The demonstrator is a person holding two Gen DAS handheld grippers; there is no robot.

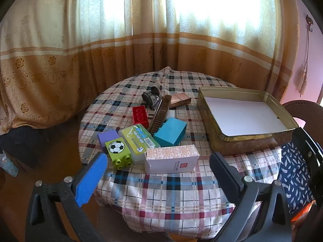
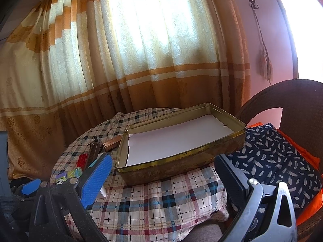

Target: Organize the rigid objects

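Note:
A pile of rigid objects lies on the plaid-covered round table (image 1: pixel 161 191): a pink-white box (image 1: pixel 171 159), a green soccer-ball block (image 1: pixel 118 151), a purple block (image 1: pixel 108 137), a yellow-green case (image 1: pixel 138 141), a teal block (image 1: pixel 170 131), a red brick (image 1: pixel 140 116), a brush (image 1: pixel 160 113), a copper box (image 1: pixel 179 99) and a dark lump (image 1: pixel 150 97). A gold tin (image 1: pixel 208 109), lined with white paper, stands at the right. My left gripper (image 1: pixel 159 161) is open and empty, just before the pink-white box. My right gripper (image 2: pixel 163 165) is open and empty before the tin (image 2: pixel 181 167).
Patterned curtains hang behind the table. A wicker chair (image 2: pixel 302 109) with a dark feather-print cushion (image 2: pixel 272 153) stands to the right of the tin. The floor (image 1: pixel 60 141) lies to the left of the table.

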